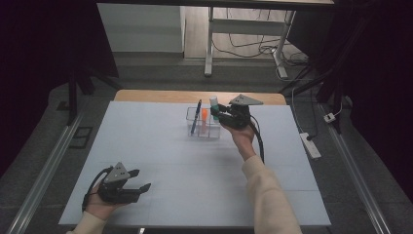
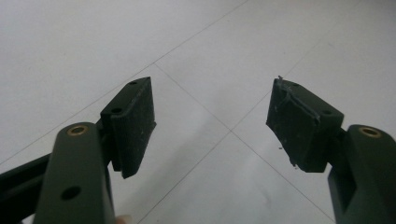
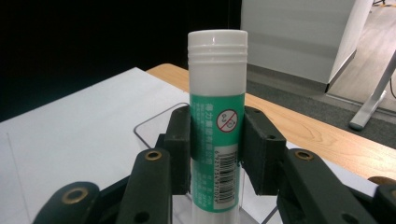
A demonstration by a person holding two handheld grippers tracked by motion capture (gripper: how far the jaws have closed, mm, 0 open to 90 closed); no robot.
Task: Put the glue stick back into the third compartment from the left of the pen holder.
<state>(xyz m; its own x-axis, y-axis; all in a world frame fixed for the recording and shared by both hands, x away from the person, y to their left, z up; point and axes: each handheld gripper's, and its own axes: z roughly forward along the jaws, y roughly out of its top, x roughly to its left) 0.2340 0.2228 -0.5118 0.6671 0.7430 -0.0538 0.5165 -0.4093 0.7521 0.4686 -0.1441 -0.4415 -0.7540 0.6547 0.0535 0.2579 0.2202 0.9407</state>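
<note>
Right claw (image 3: pixel 217 154) clamps glue stick (image 3: pixel 217 116) upright, long axis vertical, just above clear organizer (image 1: pixel 203 127) at the table's (image 1: pixel 146 146) far side. Left claw (image 1: pixel 139 180) released, holding nothing, near edge, well apart. Right hand nearer the organizer.

r gripper (image 1: pixel 217 114) holds glue stick (image 1: pixel 214 106) upright over clear organizer (image 1: pixel 196 130); l gripper (image 1: pixel 140 180) empty.

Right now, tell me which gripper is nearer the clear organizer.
Right. The right gripper is at the clear organizer, clamping a glue stick; the left gripper rests open near the table's front edge.
</note>
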